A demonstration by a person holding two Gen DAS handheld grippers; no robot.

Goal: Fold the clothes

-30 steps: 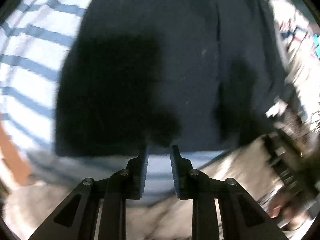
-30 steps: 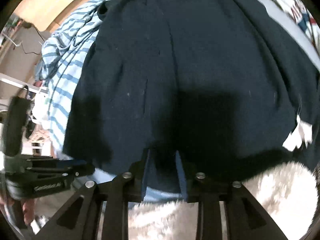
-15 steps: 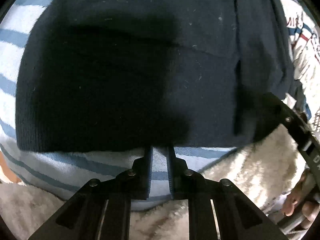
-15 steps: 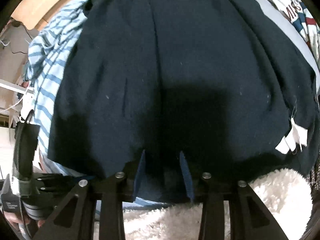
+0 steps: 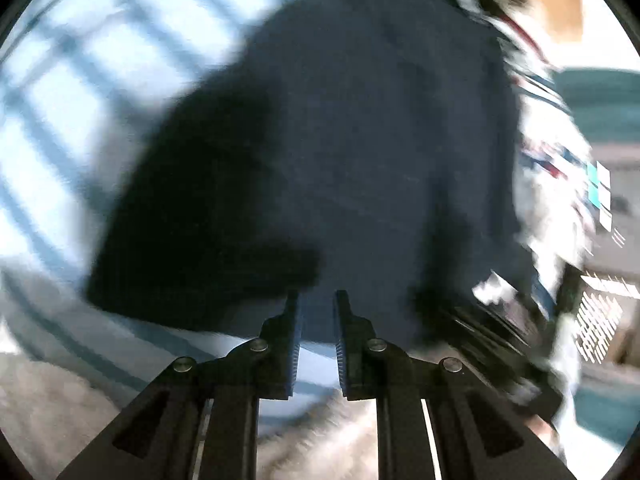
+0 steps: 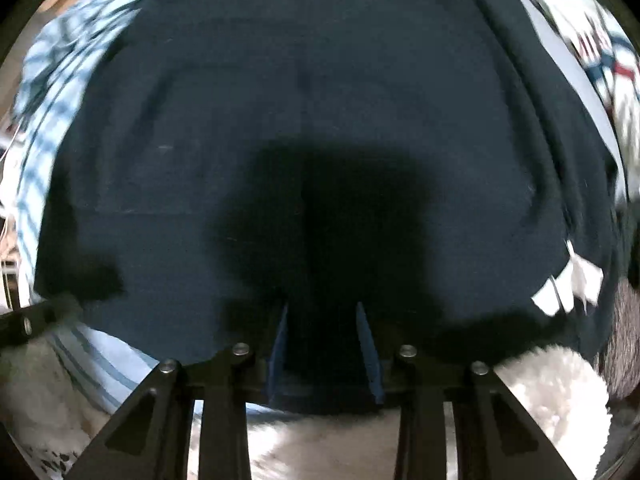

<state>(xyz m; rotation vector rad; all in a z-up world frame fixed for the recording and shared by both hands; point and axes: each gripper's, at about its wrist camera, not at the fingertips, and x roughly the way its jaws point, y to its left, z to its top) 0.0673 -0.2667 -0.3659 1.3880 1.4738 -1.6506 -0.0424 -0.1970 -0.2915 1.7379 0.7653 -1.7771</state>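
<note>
A dark navy garment (image 5: 380, 160) lies spread flat and fills most of both views (image 6: 320, 100). My left gripper (image 5: 317, 294) sits at its near hem, jaws almost together, with the hem's edge pinched between the tips; the picture is blurred. My right gripper (image 6: 322, 308) points down at the same hem further along. Its jaws are closing, and navy cloth lies in the wide gap between the pads, which stand clear of it. White tags (image 6: 568, 284) hang at the garment's right edge. The other gripper shows at the left edge (image 6: 24, 324).
A blue-and-white striped cloth (image 5: 80, 120) lies under the navy garment and sticks out on the left (image 6: 44, 120). A fluffy white blanket (image 6: 320, 448) covers the surface in front. A patterned red, white and blue cloth (image 6: 592, 40) lies at the right.
The left gripper's jaws narrowed, then it swung sideways, blurring its view, with the hem now between its tips. The right gripper sank closer to the hem and the navy cloth fills more of its view.
</note>
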